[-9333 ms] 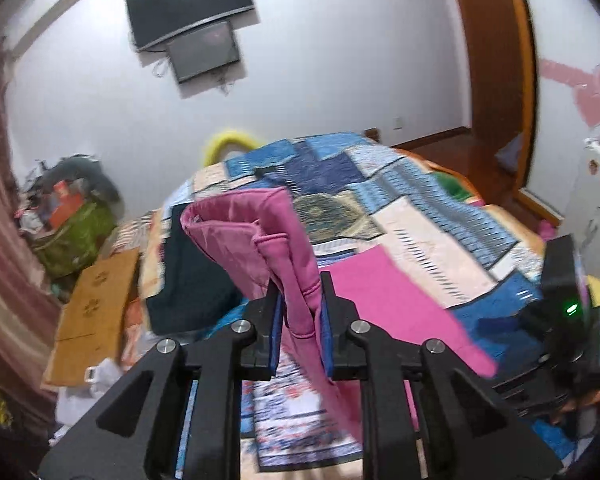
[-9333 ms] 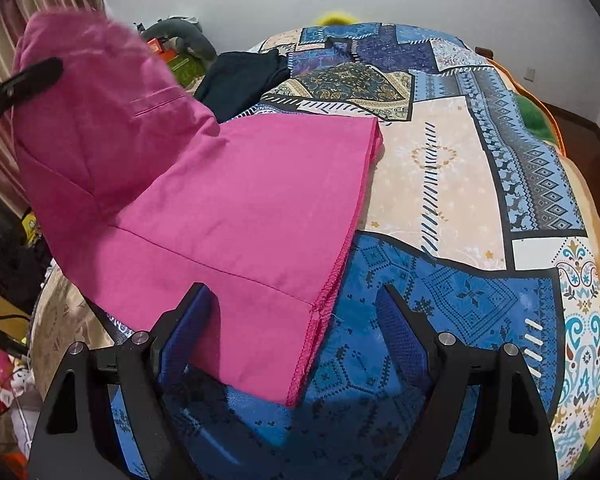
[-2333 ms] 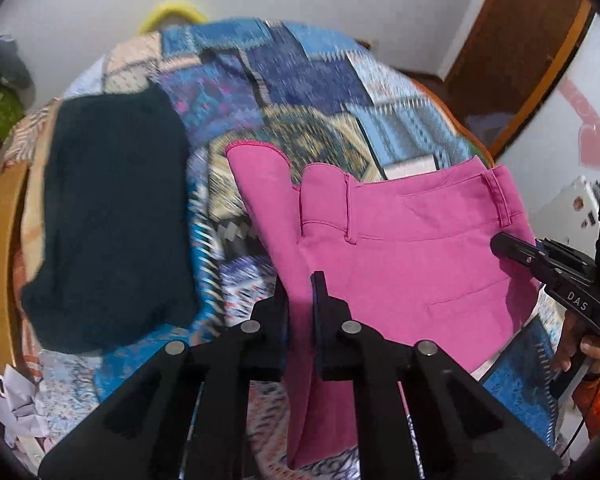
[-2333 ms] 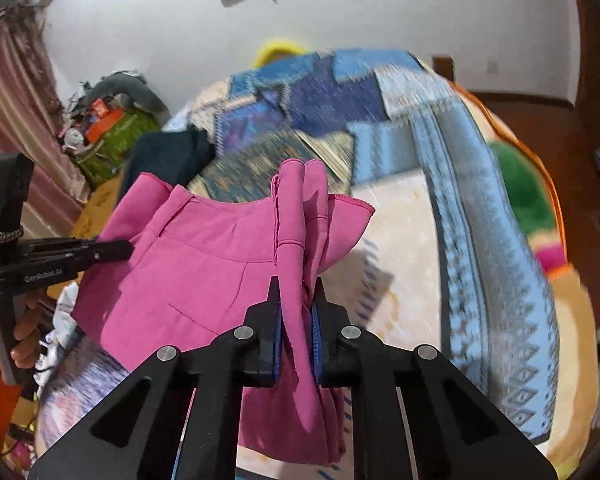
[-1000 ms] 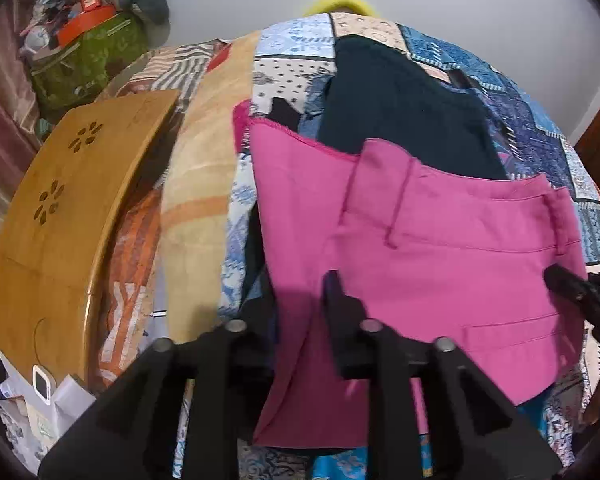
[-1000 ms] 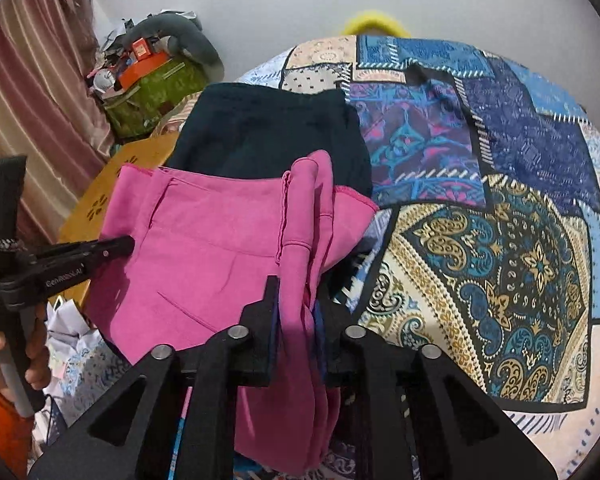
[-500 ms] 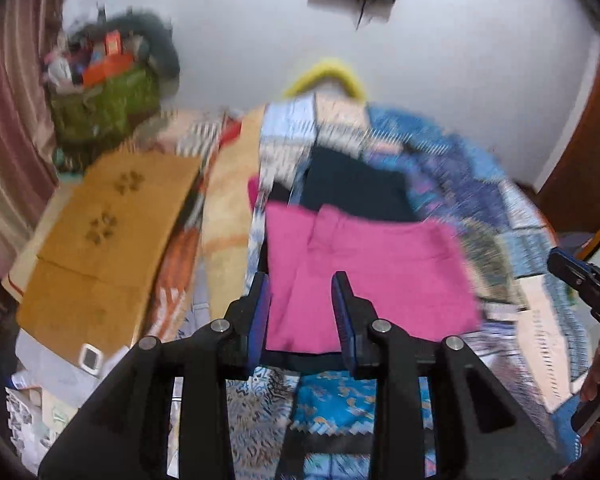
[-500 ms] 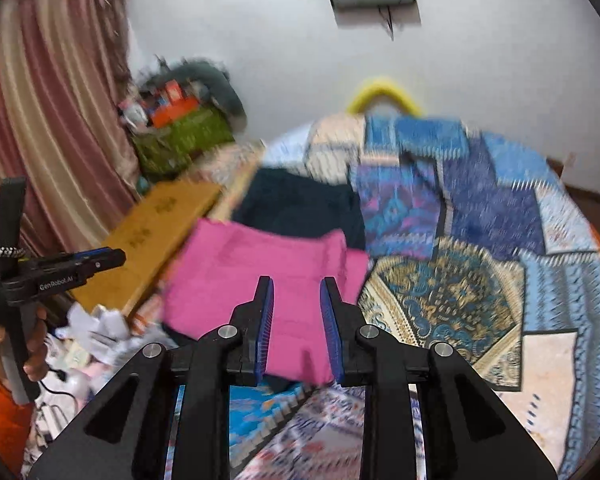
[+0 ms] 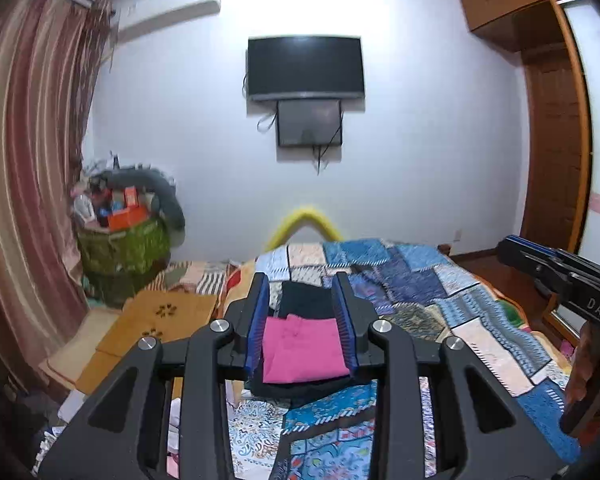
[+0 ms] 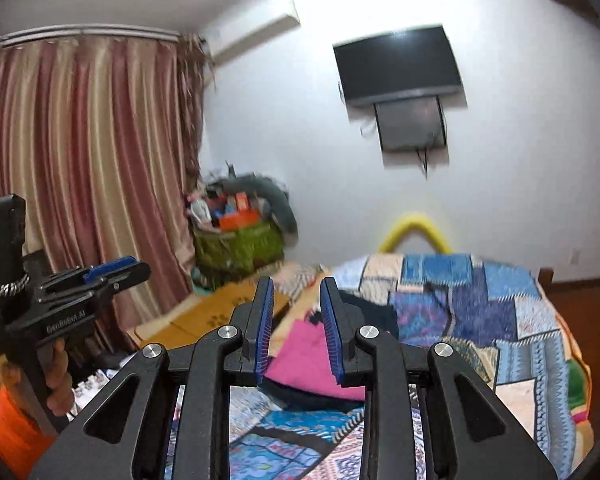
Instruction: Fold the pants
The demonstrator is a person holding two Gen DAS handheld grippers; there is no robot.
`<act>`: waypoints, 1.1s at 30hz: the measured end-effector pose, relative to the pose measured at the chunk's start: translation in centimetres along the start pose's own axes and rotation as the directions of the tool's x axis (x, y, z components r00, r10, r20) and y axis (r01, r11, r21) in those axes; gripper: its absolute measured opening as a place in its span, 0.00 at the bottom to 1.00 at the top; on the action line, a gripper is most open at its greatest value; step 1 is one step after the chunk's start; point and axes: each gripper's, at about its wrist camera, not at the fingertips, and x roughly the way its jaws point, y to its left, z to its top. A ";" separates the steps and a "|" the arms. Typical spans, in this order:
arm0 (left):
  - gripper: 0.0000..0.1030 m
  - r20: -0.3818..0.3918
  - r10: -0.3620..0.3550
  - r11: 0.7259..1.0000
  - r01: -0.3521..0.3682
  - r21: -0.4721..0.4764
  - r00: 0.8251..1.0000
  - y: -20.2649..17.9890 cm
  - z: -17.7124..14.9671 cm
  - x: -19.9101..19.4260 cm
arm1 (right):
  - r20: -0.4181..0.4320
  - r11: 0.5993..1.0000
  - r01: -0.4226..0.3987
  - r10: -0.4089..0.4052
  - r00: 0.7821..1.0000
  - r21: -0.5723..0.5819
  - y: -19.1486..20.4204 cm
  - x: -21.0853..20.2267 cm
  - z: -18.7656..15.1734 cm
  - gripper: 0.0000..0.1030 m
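The pink pants (image 9: pixel 300 350) lie folded into a small rectangle on top of a dark garment (image 9: pixel 306 300) at the near left corner of the bed; they also show in the right wrist view (image 10: pixel 306 354). My left gripper (image 9: pixel 302 320) is open and empty, raised above and back from the pants. My right gripper (image 10: pixel 295 326) is open and empty, also pulled back. Each gripper shows in the other's view: the right one (image 9: pixel 548 270) at the right edge, the left one (image 10: pixel 99 276) at the left.
The patchwork bedspread (image 9: pixel 440 292) covers the bed. A wooden board (image 9: pixel 159 320) lies on the floor to the left. A green basket (image 9: pixel 123 244) of clutter stands by the striped curtain (image 10: pixel 79 180). A TV (image 9: pixel 304 68) hangs on the far wall.
Both grippers let go of the pink pants, opened and pulled back and up. The pants now rest folded on the dark garment.
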 end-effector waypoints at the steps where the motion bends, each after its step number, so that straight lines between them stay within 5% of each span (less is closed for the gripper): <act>1: 0.38 0.013 0.005 1.000 -0.005 0.000 1.000 -0.3 -0.1 -0.9 | 0.023 1.000 0.003 -0.003 1.000 -0.008 0.9 -1.2 -0.1 0.22; 3: 0.57 0.038 0.010 1.000 -0.010 -0.016 0.999 -0.7 -0.2 -2.5 | 0.046 1.000 0.021 -0.020 0.999 -0.022 1.8 -2.4 -0.3 0.25; 8: 0.80 0.067 0.002 0.998 0.002 -0.055 0.998 -1.4 -0.7 -4.9 | 0.072 0.996 0.076 -0.074 0.995 -0.038 3.0 -4.0 -0.9 0.63; 11: 0.88 0.081 0.016 0.998 -0.011 -0.058 0.997 -1.6 -0.9 -5.7 | 0.071 0.992 0.119 -0.116 0.991 -0.040 2.7 -4.0 -1.1 0.80; 17: 0.98 0.075 0.019 0.997 -0.013 -0.070 0.997 -2.0 -1.2 -6.2 | 0.061 0.987 0.159 -0.158 0.986 -0.014 2.1 -4.6 -1.2 0.98; 33: 1.00 0.057 -0.007 0.997 0.011 -0.073 0.998 -1.9 -1.7 -5.6 | 0.052 0.982 0.189 -0.187 0.981 -0.022 2.3 -5.7 -2.2 0.99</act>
